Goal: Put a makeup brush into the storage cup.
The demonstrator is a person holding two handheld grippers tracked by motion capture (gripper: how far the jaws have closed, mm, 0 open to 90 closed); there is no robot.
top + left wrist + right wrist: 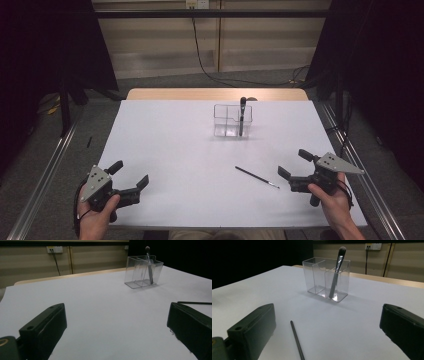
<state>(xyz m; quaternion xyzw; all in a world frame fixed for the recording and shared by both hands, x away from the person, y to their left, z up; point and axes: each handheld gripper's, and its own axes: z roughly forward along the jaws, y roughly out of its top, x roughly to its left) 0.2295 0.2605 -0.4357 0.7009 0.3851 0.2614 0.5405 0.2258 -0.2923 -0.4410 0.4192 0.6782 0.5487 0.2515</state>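
Observation:
A clear plastic organizer (232, 120) (143, 271) (325, 278) with compartments stands at the table's far middle. A dark makeup brush (242, 116) (149, 266) (336, 272) stands upright in its right compartment. A thin dark brush (256, 177) (194, 303) (297, 340) lies flat on the white table, just left of my right gripper (295, 164) (327, 332), which is open and empty. My left gripper (130, 173) (115, 327) is open and empty near the front left corner.
The white table top (180, 150) ends in a wooden strip (217, 94) at the far side. Metal rails (45, 170) run along both sides of the table. A black cable (200, 55) hangs from a wall socket behind.

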